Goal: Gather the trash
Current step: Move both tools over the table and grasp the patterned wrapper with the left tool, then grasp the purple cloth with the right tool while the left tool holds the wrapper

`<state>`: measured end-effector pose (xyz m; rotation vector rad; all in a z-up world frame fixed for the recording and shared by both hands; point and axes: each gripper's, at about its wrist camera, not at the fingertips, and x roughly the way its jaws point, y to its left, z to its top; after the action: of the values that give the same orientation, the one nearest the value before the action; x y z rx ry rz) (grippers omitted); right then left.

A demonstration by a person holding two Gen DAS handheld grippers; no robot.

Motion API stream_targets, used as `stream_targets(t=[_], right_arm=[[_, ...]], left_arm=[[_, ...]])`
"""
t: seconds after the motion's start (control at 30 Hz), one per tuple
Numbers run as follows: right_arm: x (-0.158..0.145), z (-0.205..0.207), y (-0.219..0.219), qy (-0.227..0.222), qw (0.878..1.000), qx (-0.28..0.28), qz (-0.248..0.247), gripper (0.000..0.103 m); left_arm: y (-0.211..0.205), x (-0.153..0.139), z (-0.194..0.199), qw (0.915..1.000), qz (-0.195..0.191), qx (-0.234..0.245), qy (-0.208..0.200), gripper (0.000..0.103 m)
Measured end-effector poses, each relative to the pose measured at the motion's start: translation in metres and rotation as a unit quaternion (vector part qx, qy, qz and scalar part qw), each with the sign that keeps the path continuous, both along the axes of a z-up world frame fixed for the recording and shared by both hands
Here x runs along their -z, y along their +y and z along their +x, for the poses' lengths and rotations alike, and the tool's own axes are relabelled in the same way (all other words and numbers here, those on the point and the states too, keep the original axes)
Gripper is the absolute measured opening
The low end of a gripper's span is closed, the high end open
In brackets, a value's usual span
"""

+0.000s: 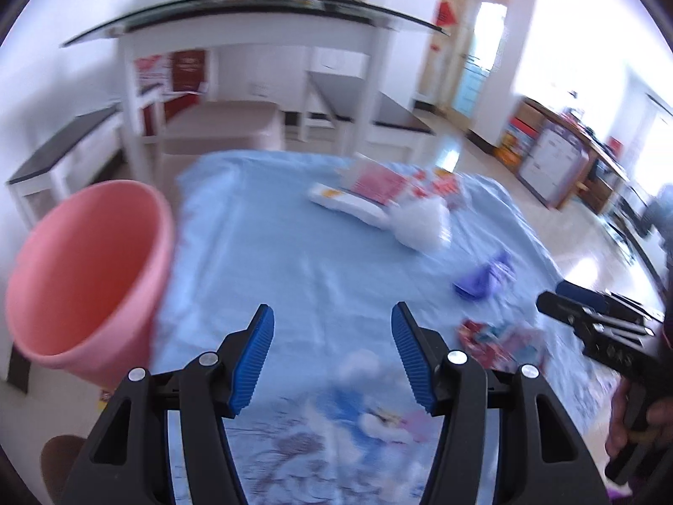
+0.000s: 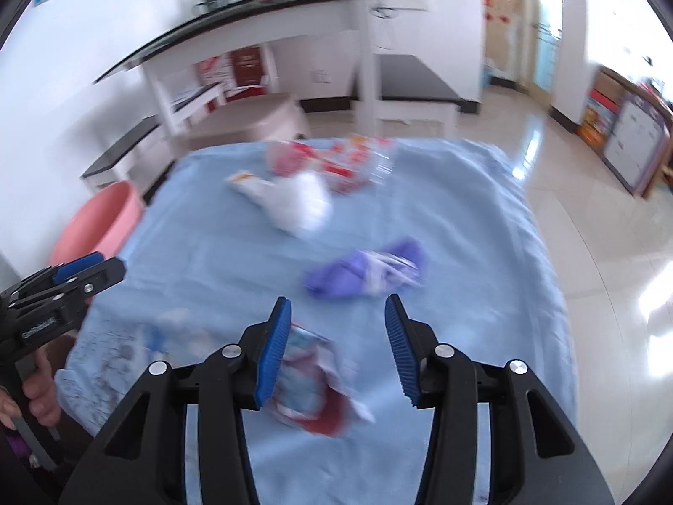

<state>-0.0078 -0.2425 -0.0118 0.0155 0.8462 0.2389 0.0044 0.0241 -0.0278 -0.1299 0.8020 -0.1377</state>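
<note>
Blue cloth (image 1: 294, 252) covers a low surface strewn with trash. A pink bucket (image 1: 84, 269) stands off its left edge, close to my left gripper (image 1: 332, 357), which is open and empty over the cloth. My right gripper (image 2: 338, 349) is open too, its jaws above a red-and-blue wrapper (image 2: 311, 383) that lies on the cloth under the left pad. Just beyond lies a purple wrapper (image 2: 366, 269). Farther back are a crumpled white bag (image 2: 303, 202) and red-and-white packets (image 2: 336, 160). Both views are blurred.
Behind the cloth stand a white table with a dark glass top (image 1: 252, 12), a beige stool (image 1: 223, 126) and dark-topped benches (image 2: 416, 80). Glossy tiled floor (image 2: 589, 219) lies to the right. A hand (image 2: 40, 395) grips the left tool's handle.
</note>
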Motion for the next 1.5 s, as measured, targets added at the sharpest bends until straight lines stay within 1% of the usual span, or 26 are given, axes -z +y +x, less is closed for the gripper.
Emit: stream_targets(t=[0.1, 0.17, 0.2, 0.3, 0.4, 0.47, 0.53, 0.6, 0.63, 0.7, 0.77, 0.83, 0.93, 1.03, 1.07, 1.13, 1.17, 1.23, 1.3, 1.37, 1.43, 1.5], right_arm=[[0.009, -0.003, -0.025, 0.011, 1.000, 0.027, 0.005, 0.047], [0.014, -0.003, -0.041, 0.019, 0.999, 0.039, 0.015, 0.047], [0.016, -0.003, -0.047, 0.022, 0.999, 0.043, 0.021, 0.047], [0.019, -0.004, -0.060, 0.024, 0.998, 0.048, 0.035, 0.047], [0.021, -0.006, -0.067, 0.023, 0.998, 0.045, 0.042, 0.047], [0.023, -0.006, -0.069, 0.023, 0.998, 0.042, 0.046, 0.047], [0.025, -0.005, -0.071, 0.025, 0.998, 0.039, 0.051, 0.047], [0.025, -0.005, -0.071, 0.025, 0.998, 0.034, 0.053, 0.047], [0.025, -0.004, -0.070, 0.026, 0.998, 0.031, 0.054, 0.047], [0.026, -0.002, -0.064, 0.028, 0.998, 0.020, 0.058, 0.047], [0.025, 0.000, -0.058, 0.027, 0.998, 0.011, 0.061, 0.047], [0.024, 0.004, -0.053, 0.026, 0.997, 0.004, 0.066, 0.047], [0.025, 0.014, -0.047, 0.029, 0.997, -0.001, 0.078, 0.047], [0.027, 0.028, -0.041, 0.051, 0.993, -0.004, 0.106, 0.047], [0.027, 0.033, -0.035, 0.058, 0.991, -0.008, 0.121, 0.047], [0.028, 0.038, -0.023, 0.065, 0.989, -0.011, 0.134, 0.047], [0.030, 0.041, -0.018, 0.069, 0.989, -0.005, 0.132, 0.047], [0.036, 0.047, -0.011, 0.084, 0.987, 0.026, 0.136, 0.047], [0.044, 0.053, -0.008, 0.108, 0.979, 0.053, 0.166, 0.047], [0.047, 0.058, -0.005, 0.118, 0.974, 0.079, 0.178, 0.047], [0.046, 0.062, -0.001, 0.116, 0.974, 0.093, 0.170, 0.047], [0.047, 0.069, 0.004, 0.122, 0.975, 0.119, 0.145, 0.047]], left_arm=[[-0.019, 0.004, 0.003, 0.9982, -0.030, 0.050, 0.017, 0.057], [-0.037, 0.006, 0.006, 0.9931, -0.055, 0.099, 0.030, 0.057], [-0.044, 0.007, 0.006, 0.9907, -0.060, 0.116, 0.035, 0.057], [-0.068, 0.014, 0.009, 0.9843, -0.061, 0.157, 0.052, 0.057], [-0.091, 0.024, 0.016, 0.9810, -0.051, 0.170, 0.079, 0.055], [-0.102, 0.029, 0.019, 0.9806, -0.045, 0.170, 0.087, 0.053], [-0.112, 0.037, 0.024, 0.9798, -0.036, 0.167, 0.105, 0.042], [-0.115, 0.047, 0.028, 0.9779, -0.038, 0.158, 0.132, 0.023], [-0.114, 0.051, 0.030, 0.9775, -0.042, 0.153, 0.139, 0.017], [-0.111, 0.054, 0.031, 0.9788, -0.044, 0.143, 0.140, 0.009], [-0.106, 0.052, 0.030, 0.9803, -0.048, 0.137, 0.134, 0.006], [-0.099, 0.045, 0.030, 0.9825, -0.054, 0.131, 0.121, 0.005], [-0.085, 0.033, 0.026, 0.9880, -0.046, 0.113, 0.095, 0.005], [-0.066, 0.024, 0.022, 0.9929, -0.039, 0.084, 0.074, 0.005], [-0.059, 0.022, 0.022, 0.9938, -0.040, 0.075, 0.072, 0.005], [-0.045, 0.020, 0.022, 0.9951, -0.043, 0.057, 0.068, 0.005], [-0.040, 0.019, 0.020, 0.9955, -0.045, 0.050, 0.067, 0.005], [-0.030, 0.017, 0.020, 0.9958, -0.053, 0.037, 0.064, 0.005], [-0.019, 0.016, 0.019, 0.9960, -0.061, 0.029, 0.059, 0.005], [-0.012, 0.016, 0.017, 0.9960, -0.065, 0.026, 0.056, 0.005], [-0.004, 0.016, 0.016, 0.9960, -0.069, 0.023, 0.053, 0.005], [0.004, 0.017, 0.016, 0.9955, -0.076, 0.018, 0.052, 0.006]])
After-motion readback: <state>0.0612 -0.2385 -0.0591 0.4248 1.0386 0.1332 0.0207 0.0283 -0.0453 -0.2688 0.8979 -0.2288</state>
